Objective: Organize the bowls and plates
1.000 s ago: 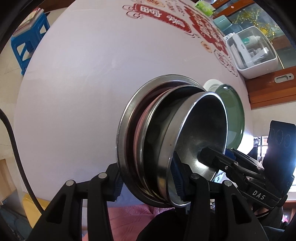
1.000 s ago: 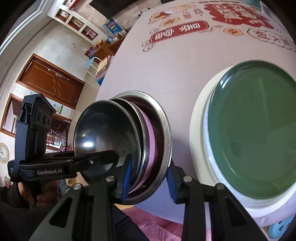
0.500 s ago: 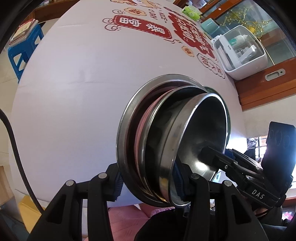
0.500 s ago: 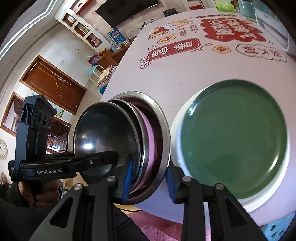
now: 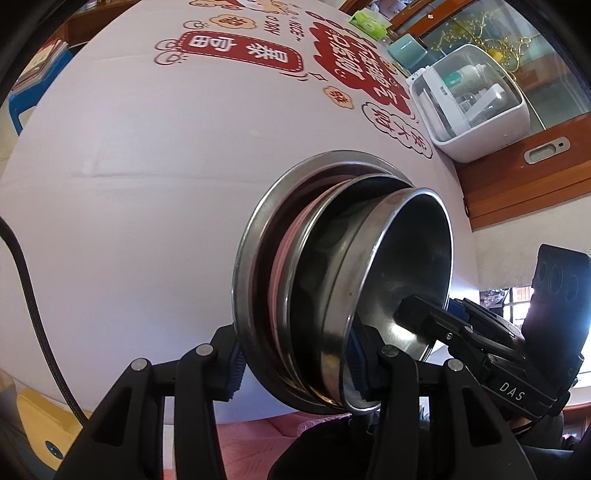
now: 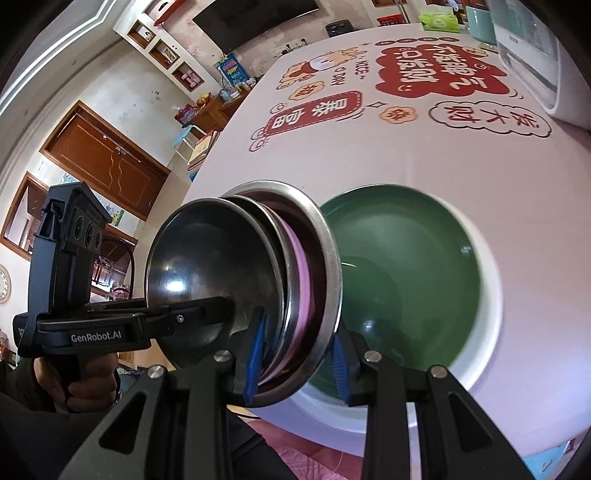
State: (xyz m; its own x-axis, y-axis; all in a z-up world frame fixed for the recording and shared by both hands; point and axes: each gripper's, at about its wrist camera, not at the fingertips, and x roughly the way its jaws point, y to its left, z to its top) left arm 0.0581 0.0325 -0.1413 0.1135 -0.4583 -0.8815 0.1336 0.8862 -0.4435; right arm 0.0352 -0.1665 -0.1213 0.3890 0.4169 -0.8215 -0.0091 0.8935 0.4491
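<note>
A nested stack of steel bowls (image 5: 406, 266) with a pink plate (image 5: 282, 266) between them hangs above the white tablecloth. My left gripper (image 5: 295, 369) is shut on its near rim, one pad outside and one inside. My right gripper (image 6: 295, 360) is shut on the opposite rim of the stack (image 6: 207, 266), blue pads on either side. Each gripper shows in the other's view: the right gripper (image 5: 410, 306) reaches into the inner bowl, and so does the left gripper (image 6: 221, 304). A green plate (image 6: 406, 266) lies on a white plate (image 6: 493, 295) just beyond the stack.
The tablecloth (image 5: 129, 184) bears red printed signs. A white box with a clear lid (image 5: 469, 107), a teal container (image 5: 406, 51) and a green tissue box (image 5: 369, 24) stand at the far right. A blue stool (image 5: 22, 103) is beside the table. A hand (image 6: 74, 384) holds the left gripper.
Both grippers have carried the stack together across the table and slightly up. The green plate slid toward the middle of the right wrist view and went out of sight behind the stack in the left.
</note>
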